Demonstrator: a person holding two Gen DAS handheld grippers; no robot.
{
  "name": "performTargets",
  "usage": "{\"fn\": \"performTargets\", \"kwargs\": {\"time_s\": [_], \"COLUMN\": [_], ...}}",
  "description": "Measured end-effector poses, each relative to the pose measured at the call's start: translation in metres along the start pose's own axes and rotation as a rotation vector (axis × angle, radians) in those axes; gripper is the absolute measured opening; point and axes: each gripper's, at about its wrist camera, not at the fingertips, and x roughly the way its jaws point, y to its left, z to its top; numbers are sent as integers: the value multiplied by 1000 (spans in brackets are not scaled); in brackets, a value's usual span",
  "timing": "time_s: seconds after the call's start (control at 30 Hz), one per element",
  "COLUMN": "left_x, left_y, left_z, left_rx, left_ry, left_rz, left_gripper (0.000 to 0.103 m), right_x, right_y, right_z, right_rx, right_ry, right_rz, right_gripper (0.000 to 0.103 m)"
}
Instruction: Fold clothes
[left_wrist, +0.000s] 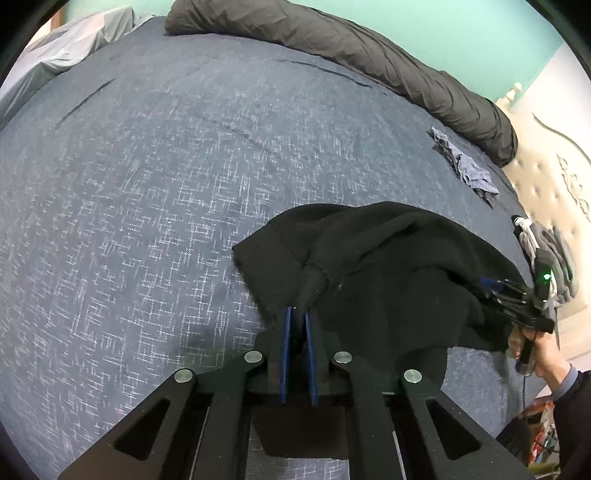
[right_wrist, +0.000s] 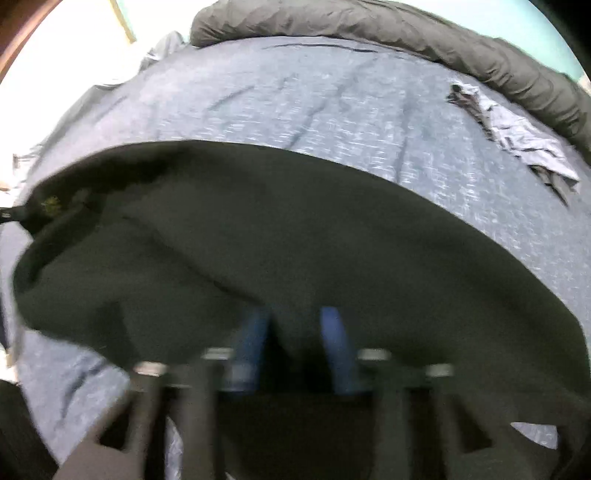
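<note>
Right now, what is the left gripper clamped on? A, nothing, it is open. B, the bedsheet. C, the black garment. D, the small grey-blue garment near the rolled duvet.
C: the left gripper is shut on a bunched edge of the black garment, while the small grey-blue garment lies apart, farther up the bed.

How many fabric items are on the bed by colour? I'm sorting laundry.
Black: 1, the black fleece garment held by both grippers.
Dark grey: 1, the long rolled duvet.
Blue-grey: 1, the small crumpled cloth.
Grey: 1, the folded pile.
Total: 4
</note>
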Motion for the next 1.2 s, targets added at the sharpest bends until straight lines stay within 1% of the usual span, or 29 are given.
{"fn": "performTargets", "kwargs": {"time_s": [0.07,0.2,0.33,0.43,0.5,0.57,0.6,0.63,0.67,0.7,0.73,0.77,0.8,0.83,0.9,0.93,0.97,1.0,1.1,1.13,1.17,1.2], "left_x": [-3,-17,-36,-51,-52,-48,-43,-37,-32,-28,-28,-28,-31,-34,-40,-42,-43,-42,-32,-26,-20,-13], "left_y": [1,2,0,-1,2,1,1,3,4,5,7,8,11,14,22,25,29,33,41,44,46,49], "left_z": [1,4,5,2,-1,-6,-9,-12,-14,-16,-17,-18,-18,-17,-13,-10,-8,-6,1,2,4,6], "left_rx": [3,2,1,-8,-22,-21,-27,-36,-45,-53,-60,-67,-78,-90,-108,-117,-130,-148,-181,-189,-197,-206], "left_ry": [-3,-25,-47,-63,-47,-17,11,39,62,76,74,71,55,37,-1,-15,-28,-34,-33,-27,-20,-18], "left_rz": [2,-3,-7,-14,-22,-19,-29,-38,-47,-52,-53,-53,-55,-57,-34,-24,-24,-30,-48,-51,-53,-58], "left_gripper": [8,7,7,7,7,7,9,12,12,12,12,15,18,20,27,37,42,46,47,49,50,51], "right_x": [1,-29,-75,-87,-94,-90,-87,-81,-75,-78,-81,-84,-86,-89,-94,-97,-102,-107,-117,-121,-122,-122], "right_y": [0,3,-6,-8,-10,-9,-9,-10,-11,-15,-19,-22,-26,-29,-36,-40,-50,-59,-100,-115,-125,-136], "right_z": [-2,-6,-16,-33,-45,-61,-67,-71,-75,-73,-72,-71,-70,-68,-66,-64,-61,-58,-49,-48,-47,-45], "right_rx": [3,-49,-72,-105,-128,-135,-133,-115,-98,-80,-62,-43,-25,-7,29,48,71,95,209,246,271,297], "right_ry": [-15,-79,-115,-79,-54,-8,9,42,73,63,53,44,34,24,5,-5,-25,-46,-93,-106,-108,-110], "right_rz": [-18,15,62,90,109,133,136,153,170,177,185,192,200,207,222,228,221,213,130,92,58,25], "right_gripper": [4,4,3,3,3,3,3,3,4,4,5,7,7,10,21,34,38,38,41,44,48,49]}}
